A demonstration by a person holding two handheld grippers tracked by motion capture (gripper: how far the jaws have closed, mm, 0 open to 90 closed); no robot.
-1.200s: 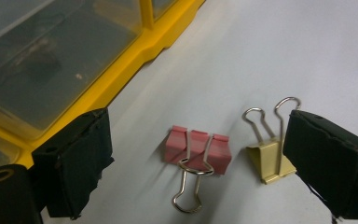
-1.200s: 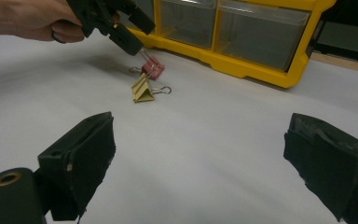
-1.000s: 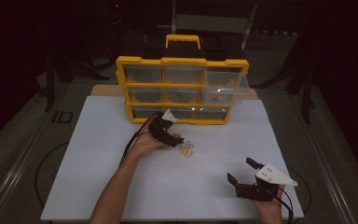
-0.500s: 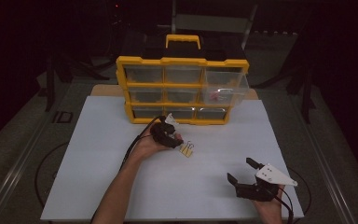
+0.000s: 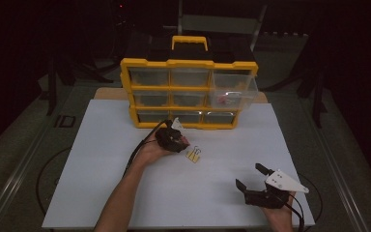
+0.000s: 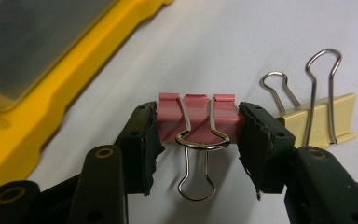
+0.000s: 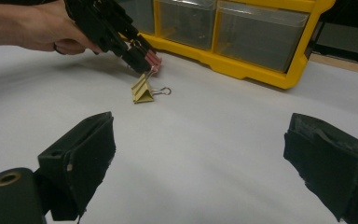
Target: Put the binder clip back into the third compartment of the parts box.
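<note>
Room: dark all round, lit only over the white surface (image 5: pixel 125 159); a chair frame and stands are dim beyond the far edge. Floor beside the surface is grey, with cable loops near the left edge.

Surface: plain white sheet, smooth, no lip visible at its edges. Yellow drawer organiser (image 5: pixel 188 92) stands at the far edge, centred, carry handle up. Its right-hand middle drawer (image 5: pixel 232 94) is pulled out and holds small items, too blurred to name.

Left gripper (image 6: pixel 196 135): jaws closed on the pink binder clip (image 6: pixel 198 119), one pad on each end of the clip body, wire handles hanging free between them. In the high view this gripper (image 5: pixel 178 140) sits just in front of the organiser, near the middle of the surface. Whether the clip is touching the sheet or lifted, I cannot tell.

Right gripper (image 7: pixel 200 163): jaws wide apart, holding nothing, low over the near right corner of the surface (image 5: pixel 263 193).

Yellow binder clip (image 6: pixel 319 116) lies on the sheet just beside the pink one, on the near-right side, handles splayed.

Risks, as judged:
- Grip is on the narrow ends of a smooth painted body; the clip could pivot or slip out during a lift or tilt.
- The loose handles could snag the drawer rim.
- The yellow clip is close enough for a jaw to nudge it.
- The smooth sheet would let a dropped clip skid.
</note>
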